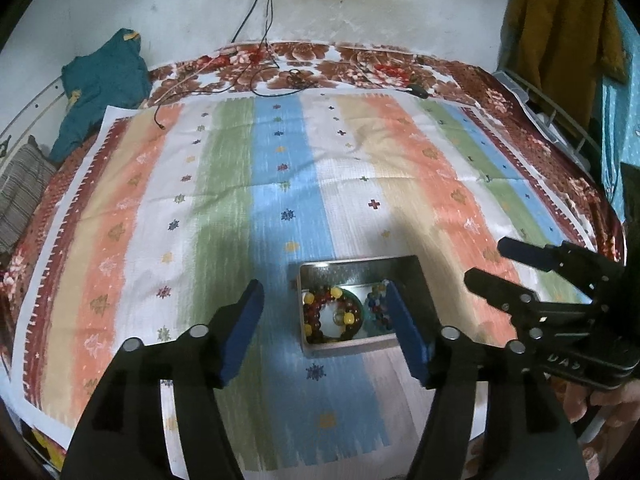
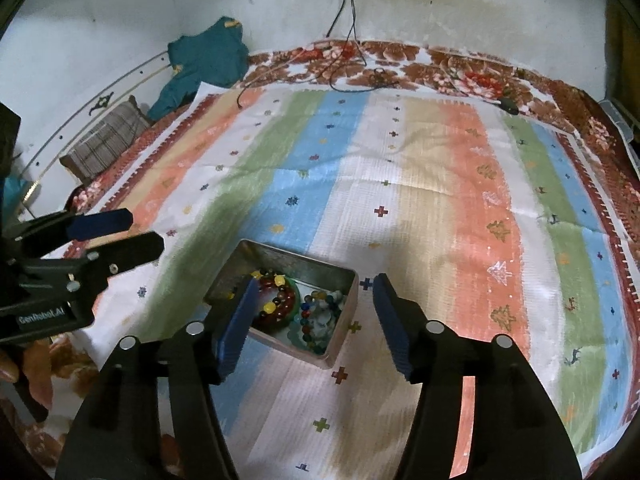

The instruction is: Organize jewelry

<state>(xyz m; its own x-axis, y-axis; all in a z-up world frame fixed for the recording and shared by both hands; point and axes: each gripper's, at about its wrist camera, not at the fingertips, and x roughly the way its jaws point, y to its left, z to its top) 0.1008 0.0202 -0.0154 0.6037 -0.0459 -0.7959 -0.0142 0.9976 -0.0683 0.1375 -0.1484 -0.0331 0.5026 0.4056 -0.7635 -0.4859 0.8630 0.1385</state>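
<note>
An open metal tin (image 1: 360, 265) lies on the striped cloth (image 1: 224, 168). Inside it are a red and yellow bead bracelet (image 1: 316, 314) over a green bangle, and a string of mixed coloured beads (image 1: 376, 308). My left gripper (image 1: 322, 290) stands open above the tin's near left part, with nothing pressed between its blue pads. My right gripper (image 1: 486, 262) hangs open to the right of the tin. In the right wrist view, the right gripper (image 2: 316, 282) is open over the tin (image 2: 296, 258). The bracelet (image 2: 276, 300) and the beads (image 2: 316, 320) show between its fingers. The left gripper (image 2: 144, 230) sits at the left, open.
The cloth covers a floral blanket (image 1: 320, 64) on a bed against a white wall. A teal garment (image 1: 104, 80) and a striped cushion (image 1: 20, 188) lie at the back left. Black cables (image 1: 264, 12) hang from a wall socket. A mustard garment (image 1: 560, 20) hangs at the right.
</note>
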